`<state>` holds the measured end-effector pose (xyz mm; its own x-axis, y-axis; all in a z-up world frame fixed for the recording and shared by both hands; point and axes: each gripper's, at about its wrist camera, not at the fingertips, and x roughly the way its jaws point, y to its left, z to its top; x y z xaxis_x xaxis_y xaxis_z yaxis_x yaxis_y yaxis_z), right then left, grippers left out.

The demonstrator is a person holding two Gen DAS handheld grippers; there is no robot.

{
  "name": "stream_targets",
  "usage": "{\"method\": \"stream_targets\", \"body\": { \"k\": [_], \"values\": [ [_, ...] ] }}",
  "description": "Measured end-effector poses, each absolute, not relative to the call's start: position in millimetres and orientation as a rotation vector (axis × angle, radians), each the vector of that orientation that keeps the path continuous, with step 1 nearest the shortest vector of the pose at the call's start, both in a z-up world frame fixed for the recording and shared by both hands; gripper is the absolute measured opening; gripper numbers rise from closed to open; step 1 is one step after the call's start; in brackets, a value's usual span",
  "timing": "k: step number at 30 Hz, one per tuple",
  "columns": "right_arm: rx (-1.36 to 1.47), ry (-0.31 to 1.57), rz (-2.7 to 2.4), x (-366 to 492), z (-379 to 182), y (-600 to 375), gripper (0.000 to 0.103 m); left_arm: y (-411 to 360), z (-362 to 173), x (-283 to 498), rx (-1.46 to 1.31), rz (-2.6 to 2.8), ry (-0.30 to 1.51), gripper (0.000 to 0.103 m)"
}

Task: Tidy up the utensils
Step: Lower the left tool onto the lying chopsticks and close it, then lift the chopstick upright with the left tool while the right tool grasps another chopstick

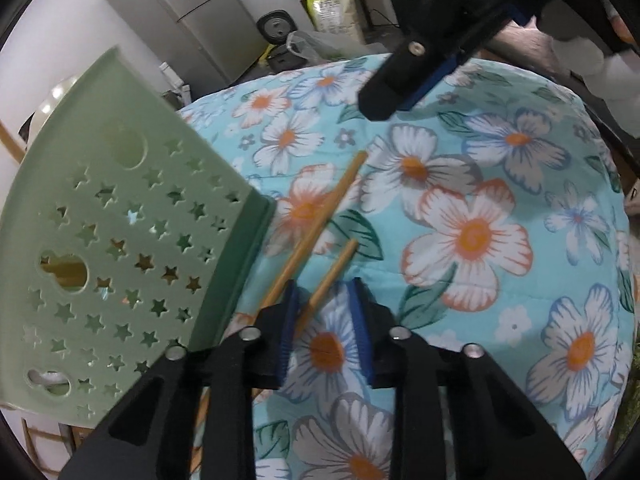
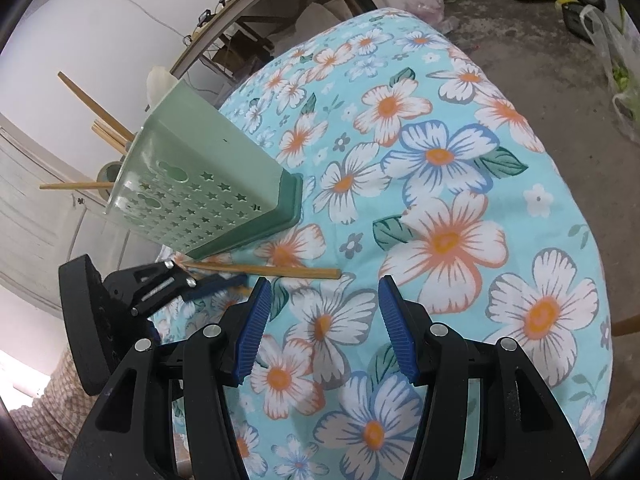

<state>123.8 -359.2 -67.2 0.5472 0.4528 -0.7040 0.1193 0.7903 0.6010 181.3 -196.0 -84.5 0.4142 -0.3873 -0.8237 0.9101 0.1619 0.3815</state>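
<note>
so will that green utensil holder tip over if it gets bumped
Probably. The green utensil holder looks tall on a narrow base, and it stands on soft floral cloth. Its thin perforated plastic suggests little weight, and the chopsticks leaning out of the top may pull it sideways.

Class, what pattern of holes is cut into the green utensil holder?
Small star-shaped holes across the utensil holder, plus a few larger rounded openings; clearest in the left wrist view.

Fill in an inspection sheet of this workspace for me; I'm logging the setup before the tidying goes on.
Surface: floral tablecloth, covers the table.
Job's things: green holder standing on the cloth, chopsticks sticking out its top; two loose chopsticks lying beside it.
Clutter: nothing seen on the cloth.
Grippers: left hand-held gripper has one loose chopstick between its pads, not clamped; right hand-held gripper open, empty.
Cables: nothing seen.
Surroundings: cabinet, bags on the floor.
</note>
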Motion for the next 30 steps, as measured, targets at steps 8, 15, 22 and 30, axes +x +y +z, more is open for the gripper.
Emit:
{"method": "stream_targets", "body": {
  "k": [8,15,22,30],
  "values": [
    [0.663,0.968,0.207,114.1,-59.5,-365.4,0.053,-189.4,-87.0,161.1,1.024,-0.963,0.581,0.017],
    [0.789,0.946,0.24,107.5,-56.1,-375.3,0.053,-156.5,-68.3,131.7,0.938,-0.849,0.499,0.016],
    [0.961,0.973,0.283,115.3,-61.8,-373.0,0.053,-120.4,-18.6,123.9,0.654,-0.71,0.459,0.011],
    [1.182,1.061,0.275,129.6,-91.1,-359.7,0.052,-66.6,29.1,119.0,0.323,-0.596,0.437,0.005]
  ]
}}
